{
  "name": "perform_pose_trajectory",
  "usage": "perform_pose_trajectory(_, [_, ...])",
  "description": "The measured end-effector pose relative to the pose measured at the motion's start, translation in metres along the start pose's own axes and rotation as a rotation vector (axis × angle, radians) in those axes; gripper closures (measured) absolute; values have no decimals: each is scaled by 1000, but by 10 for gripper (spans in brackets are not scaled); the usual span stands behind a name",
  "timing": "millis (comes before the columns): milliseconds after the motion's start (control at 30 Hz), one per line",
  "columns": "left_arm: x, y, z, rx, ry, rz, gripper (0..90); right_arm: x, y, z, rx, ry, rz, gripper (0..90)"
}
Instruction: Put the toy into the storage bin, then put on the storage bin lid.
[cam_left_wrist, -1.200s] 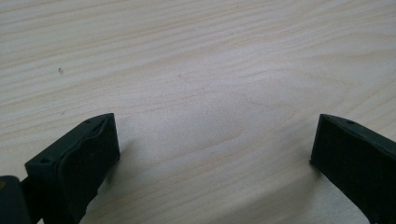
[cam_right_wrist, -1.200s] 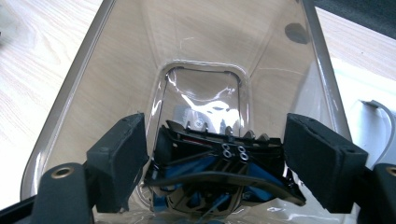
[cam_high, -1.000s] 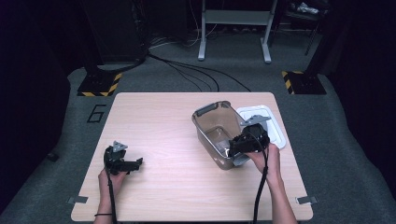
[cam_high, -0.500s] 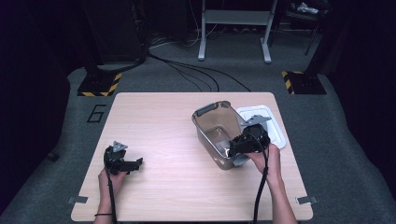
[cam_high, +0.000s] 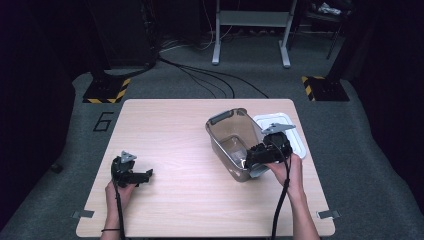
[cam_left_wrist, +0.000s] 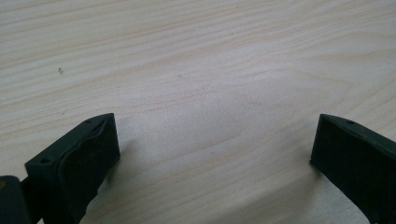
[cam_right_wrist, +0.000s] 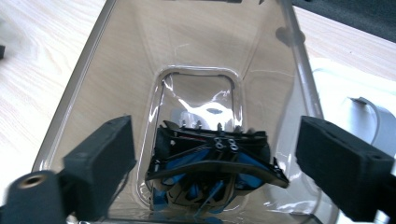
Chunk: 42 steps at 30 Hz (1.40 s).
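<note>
Since the earlier frames the right gripper's jaws have been opening, while both hands, the clear bin and the lid sit where they were. From above, a light wooden counter holds a clear smoky plastic bin at its right half, with a white lid lying flat just behind and beside it. The right gripper reaches over the bin's near rim, held by the person's right hand. In the right gripper view its two black jaws stand spread wide inside the bin's mouth, pressing on nothing. Below and between them, a black and blue folded object rests on the bottom of the bin; what it is exactly cannot be told. The left gripper lies low over the bare counter at the near left, well apart from the bin, in the person's left hand. In the left gripper view its jaws are also spread wide, with bare wood grain between them.
</note>
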<state>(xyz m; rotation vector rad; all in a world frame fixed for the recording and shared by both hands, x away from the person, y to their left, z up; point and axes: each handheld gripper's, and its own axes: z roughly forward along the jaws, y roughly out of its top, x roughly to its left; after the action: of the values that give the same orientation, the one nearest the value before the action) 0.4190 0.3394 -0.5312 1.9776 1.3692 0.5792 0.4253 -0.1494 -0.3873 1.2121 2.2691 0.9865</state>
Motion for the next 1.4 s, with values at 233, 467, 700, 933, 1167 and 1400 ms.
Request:
perform_pose_trajectory(233, [0,0,0,0,-1,-1,10,-16,0,-10,-41,-4,42,15])
perform_pose_trajectory(467, [0,0,0,0,-1,-1,10,-38,2,-17,-78,-32,90,6])
perform_pose_trajectory(700, [0,0,0,0,-2,-1,10,-64,0,-20,-89,-60,138,5])
perform_pose_trajectory(933, [0,0,0,0,-2,-1,10,-85,-4,-15,-93,-78,189,8])
perform_pose_trajectory(1167, [0,0,0,0,-1,-1,10,-100,-8,-9,-93,-98,221,14])
perform_pose_trajectory(1400, [0,0,0,0,0,0,10,-112,-14,4,-69,-113,244,20])
